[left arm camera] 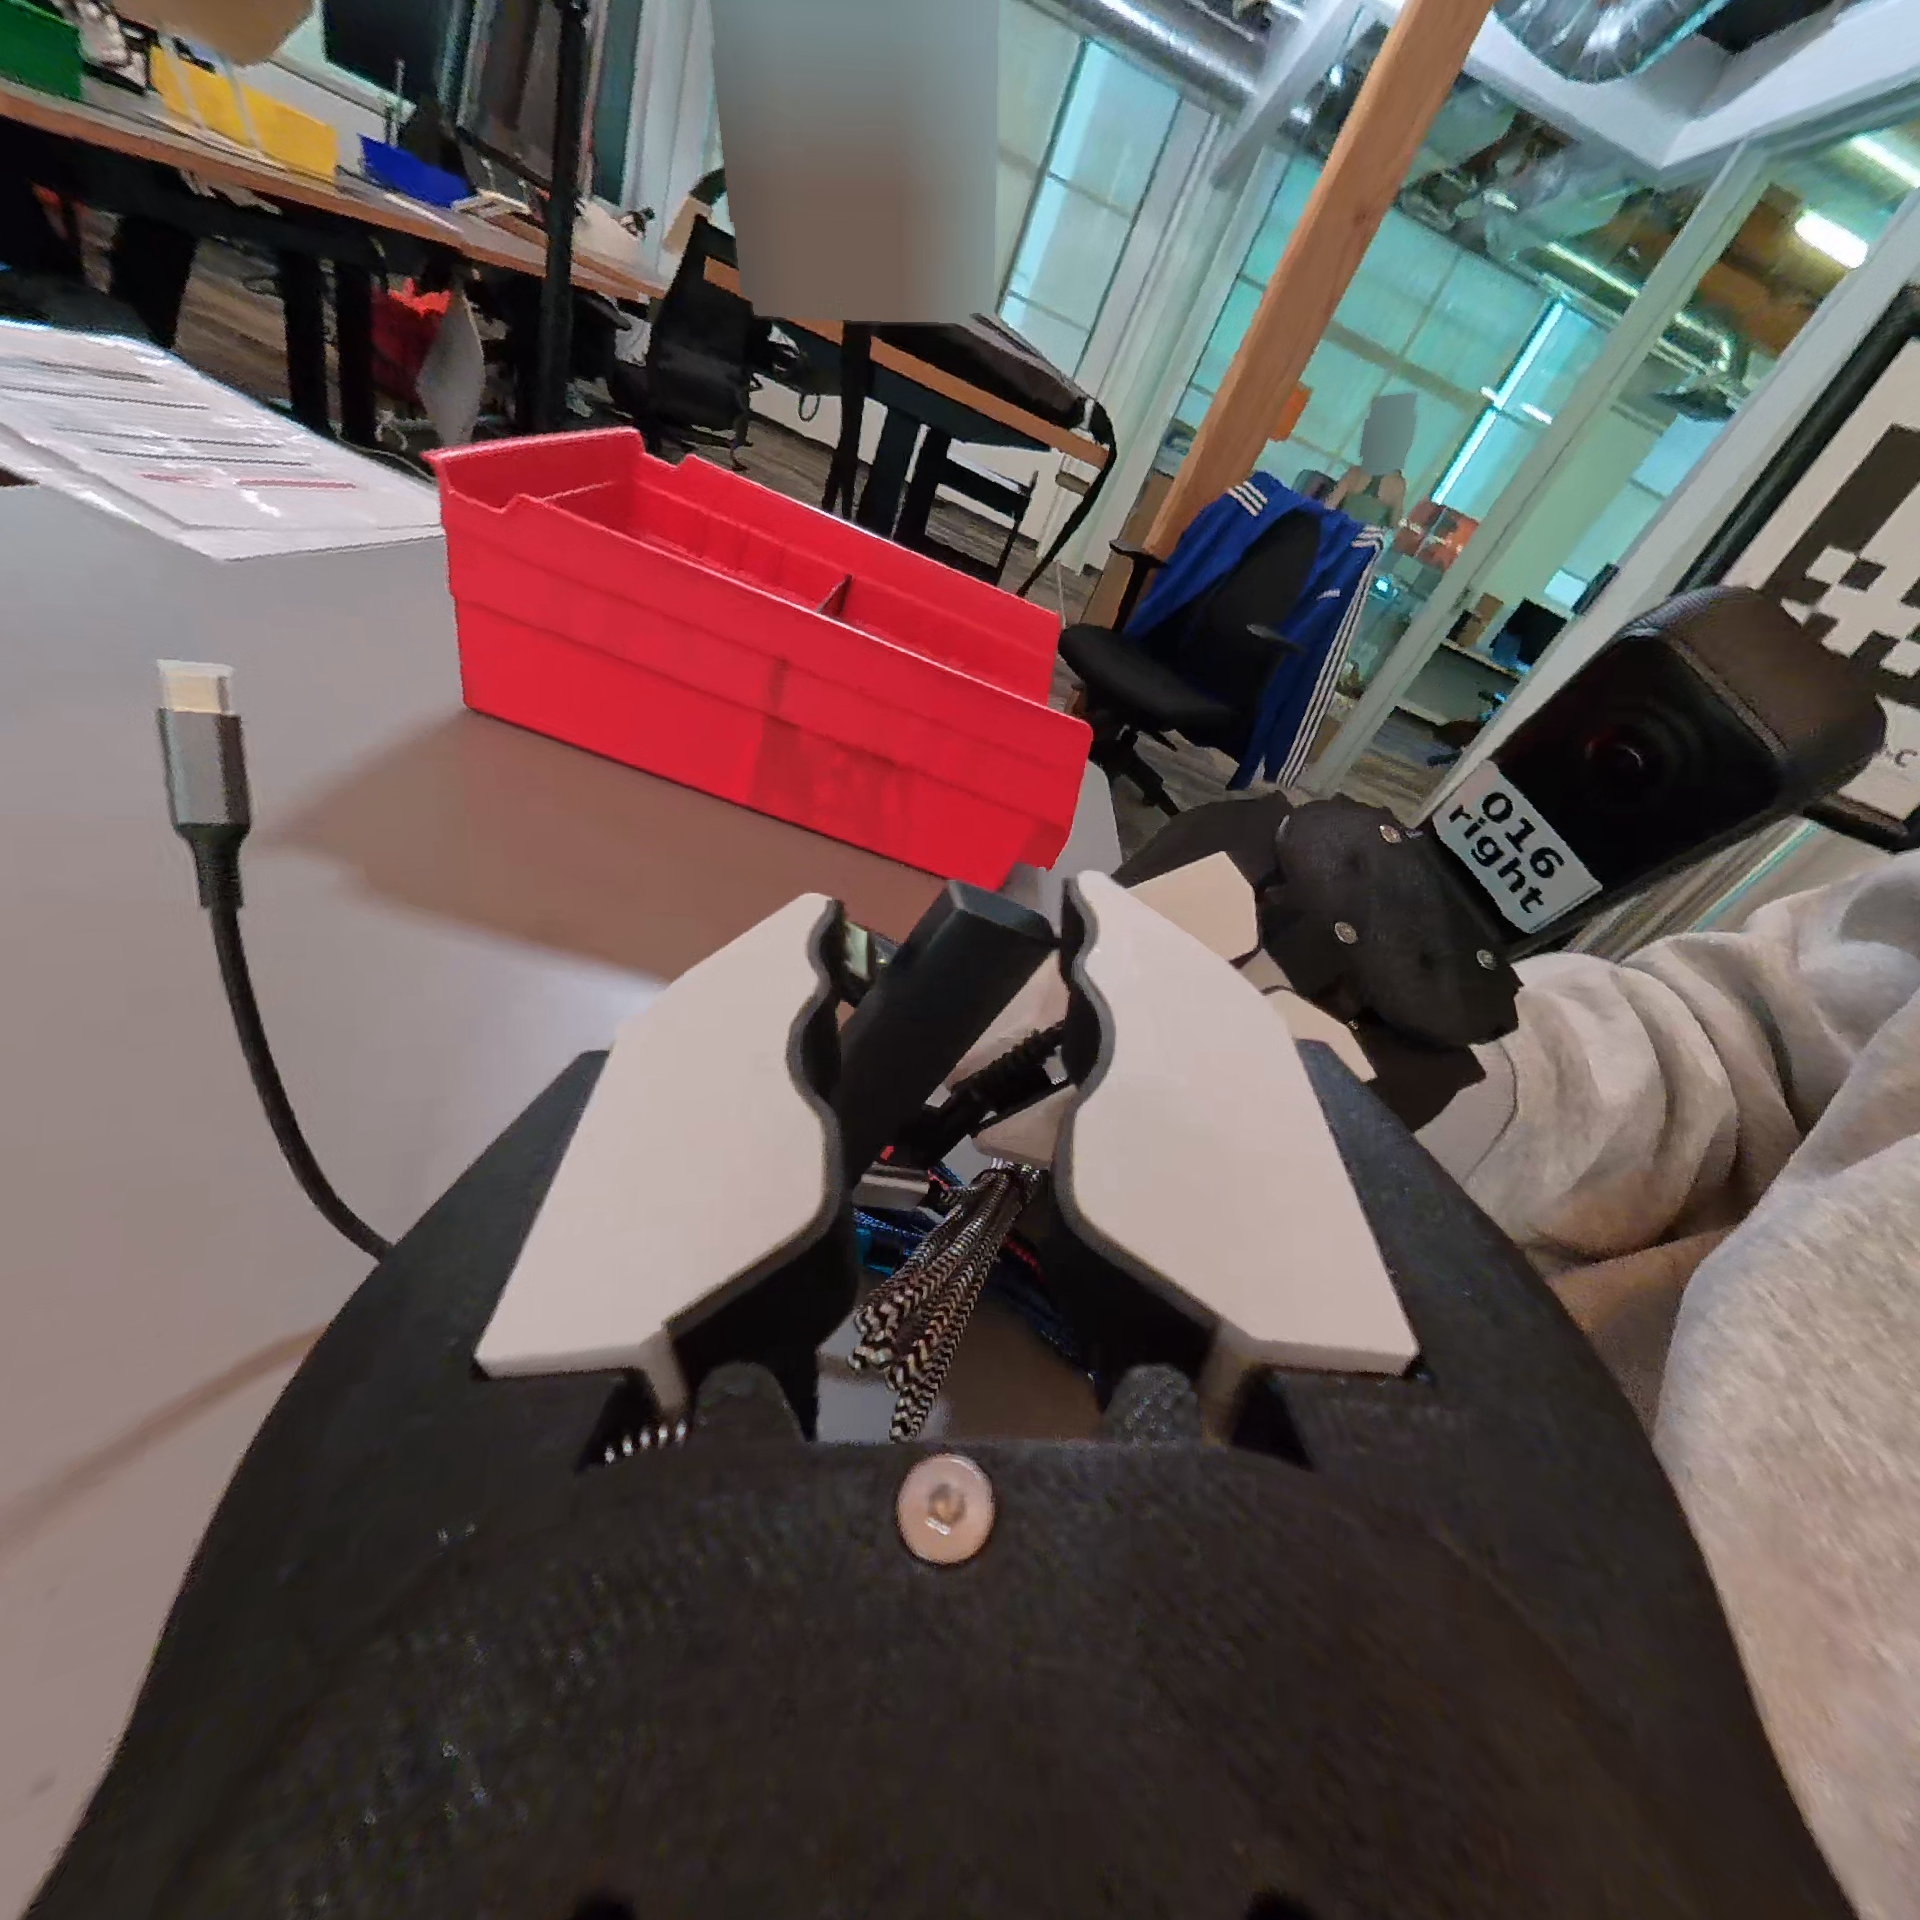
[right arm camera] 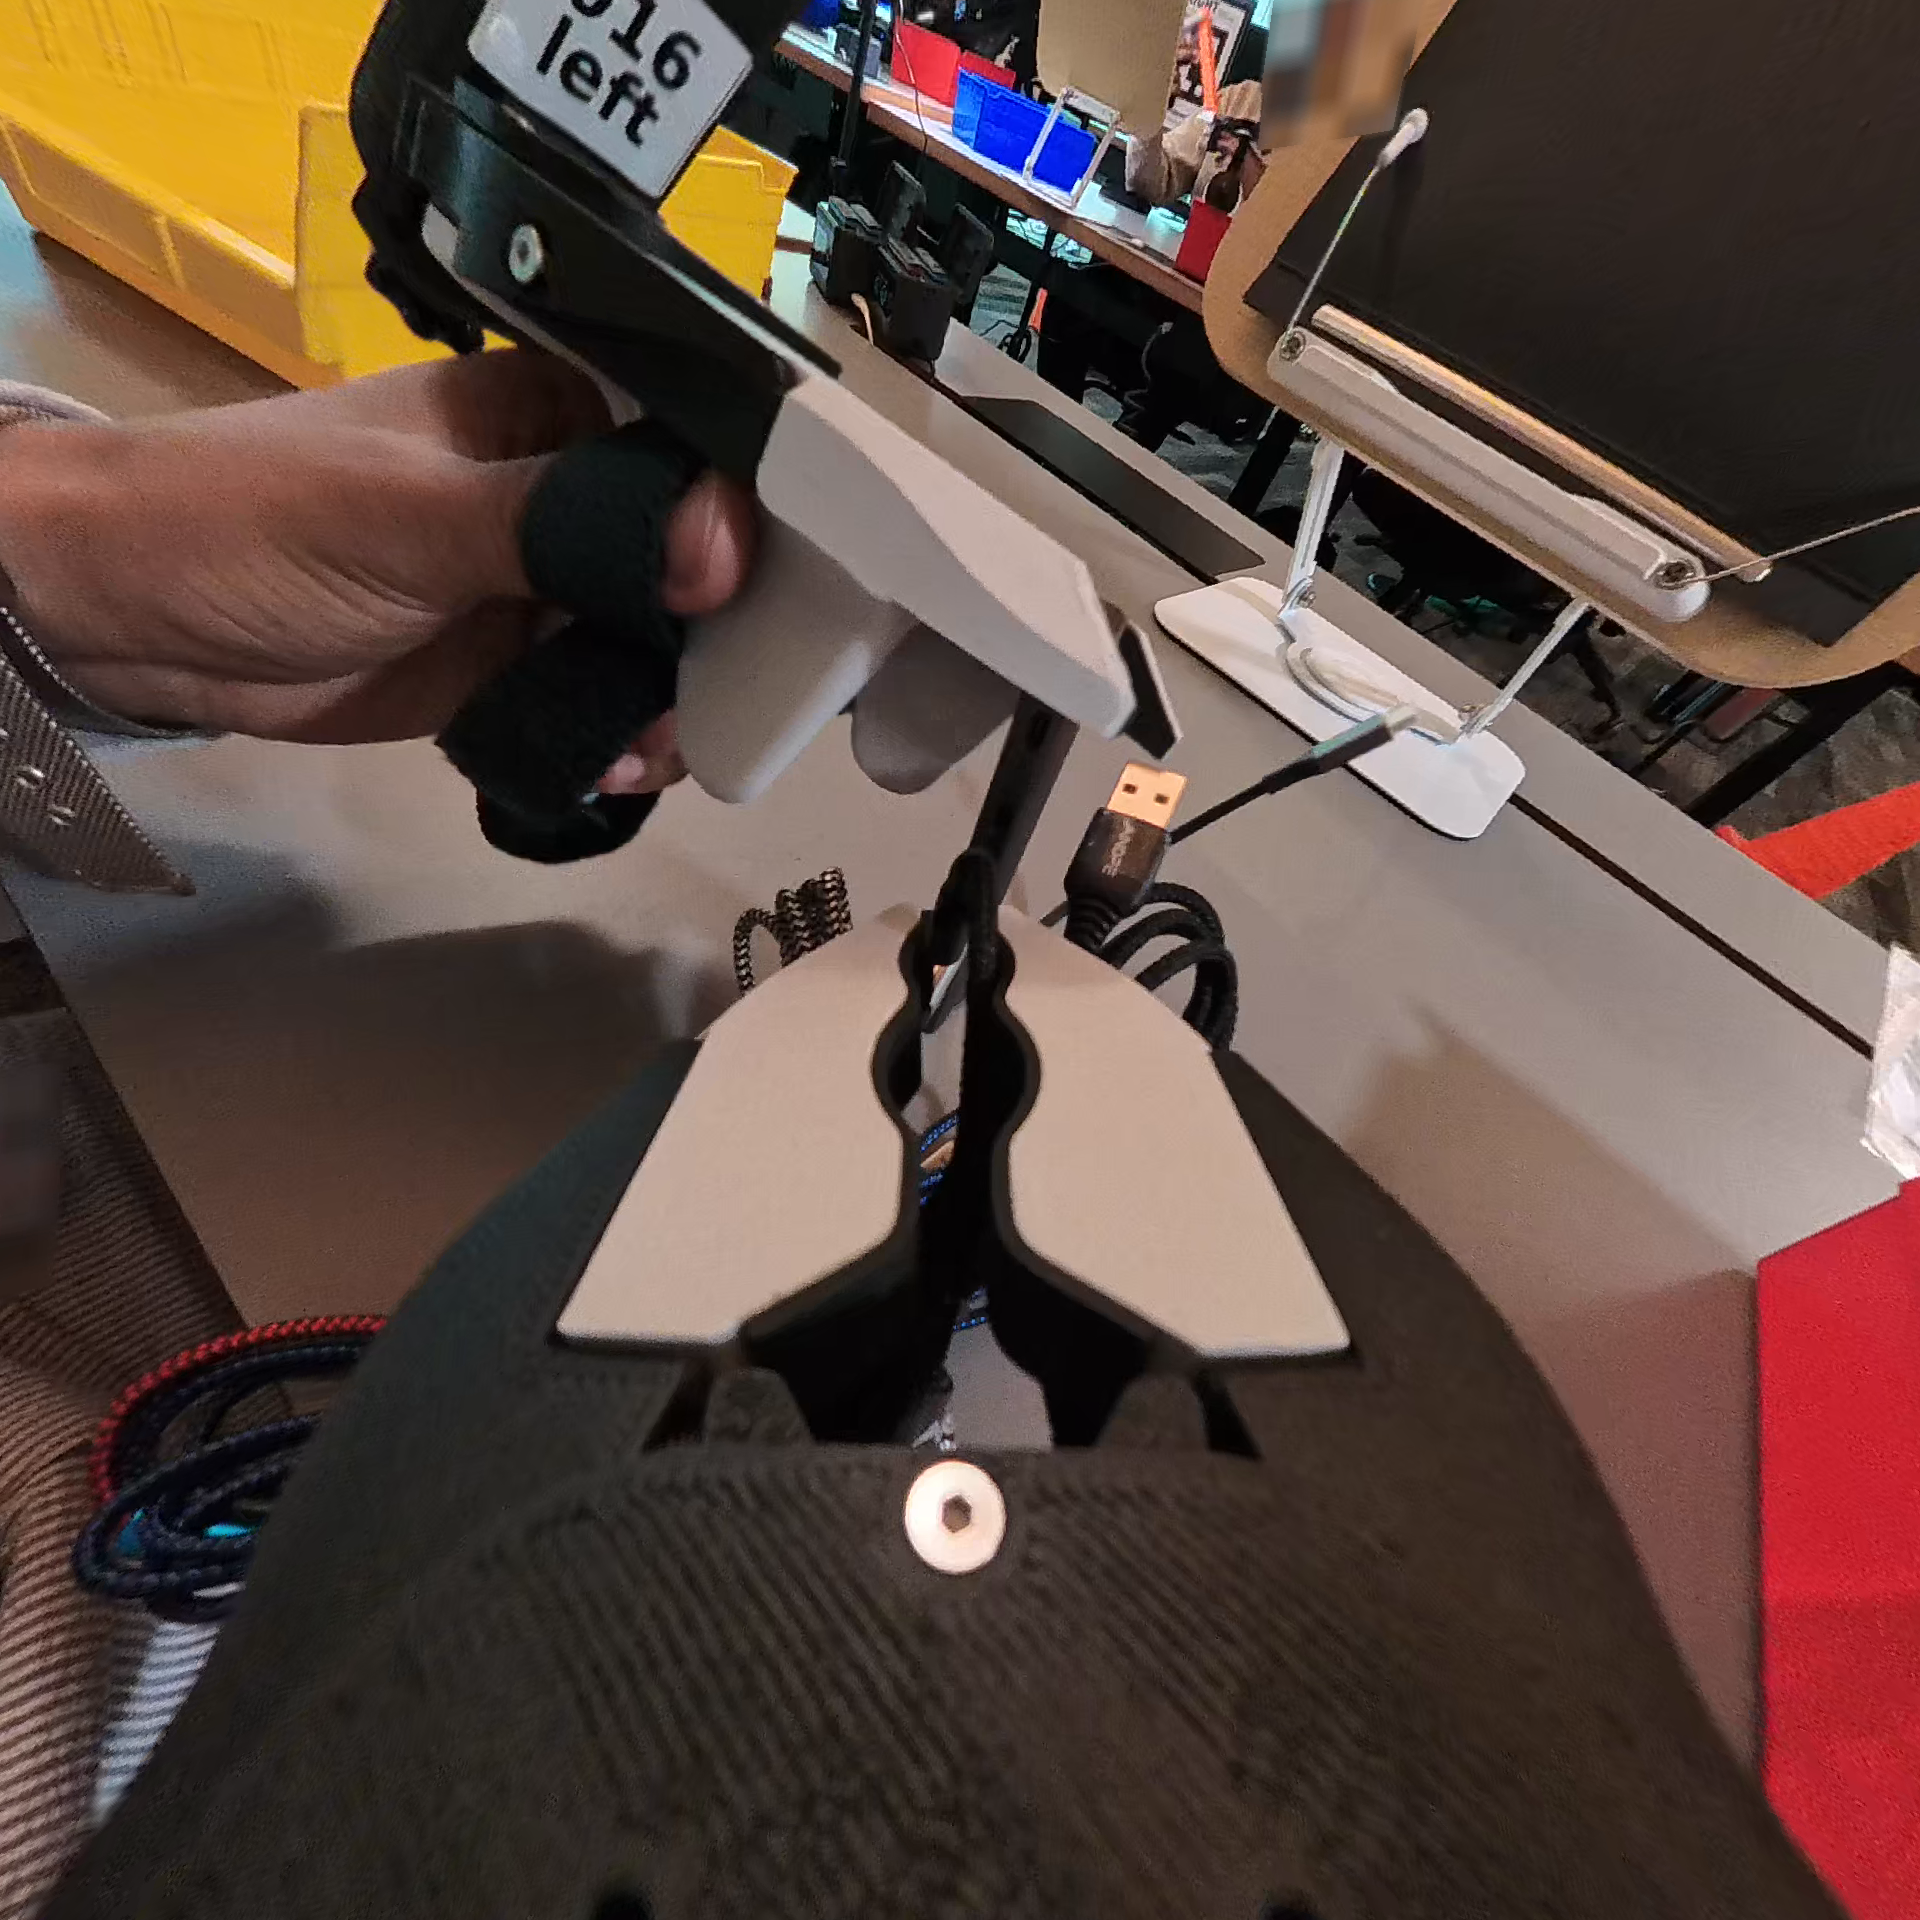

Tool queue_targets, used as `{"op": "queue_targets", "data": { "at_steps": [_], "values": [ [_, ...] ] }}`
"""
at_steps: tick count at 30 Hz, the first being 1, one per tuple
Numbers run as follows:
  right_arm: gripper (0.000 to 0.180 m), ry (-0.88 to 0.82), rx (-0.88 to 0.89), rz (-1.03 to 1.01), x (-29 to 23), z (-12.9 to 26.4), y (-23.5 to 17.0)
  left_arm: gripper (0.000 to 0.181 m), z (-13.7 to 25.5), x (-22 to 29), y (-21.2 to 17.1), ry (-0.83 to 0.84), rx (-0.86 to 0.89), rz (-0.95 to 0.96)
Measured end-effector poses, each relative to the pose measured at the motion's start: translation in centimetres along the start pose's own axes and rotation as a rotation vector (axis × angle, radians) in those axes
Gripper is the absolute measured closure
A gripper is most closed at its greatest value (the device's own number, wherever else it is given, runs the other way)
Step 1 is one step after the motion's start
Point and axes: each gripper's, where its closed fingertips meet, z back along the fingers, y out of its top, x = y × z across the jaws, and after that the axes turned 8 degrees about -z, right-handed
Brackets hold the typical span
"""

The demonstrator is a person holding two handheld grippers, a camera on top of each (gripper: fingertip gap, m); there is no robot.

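both tools [left arm camera: 951,935] [right arm camera: 961,951] clamped on black adapter [left arm camera: 925,1013]

Open-plan lab: long workbenches [left arm camera: 499,234], parts bins [left arm camera: 748,634], office chair [left arm camera: 1195,665].

The left gripper [left arm camera: 951,925] has its jaws closed narrowly, fingers pointing forward and up. The right gripper [right arm camera: 961,940] is pinched nearly together just below it. A bare hand [right arm camera: 312,561] grips the left handle; a grey sleeve [left arm camera: 1662,1091] covers the right arm.
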Motion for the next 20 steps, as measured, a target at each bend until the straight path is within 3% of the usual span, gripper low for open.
{"op": "queue_targets", "data": {
  "at_steps": [1,6,20],
  "values": [
    [0.172,-0.007,0.001,0.008,0.0,0.0,0.0,0.146,0.0,0.3,0.0,-0.008,-0.005,-0.021],
    [0.163,-0.040,0.036,0.071,0.0,0.1,0.6,0.147,-0.8,1.1,-0.8,-0.030,-0.071,-0.062],
    [0.173,0.042,-0.022,0.190,-0.6,0.2,-0.3,0.147,-1.3,1.6,-1.4,-0.053,-0.090,-0.113]
  ]
}}
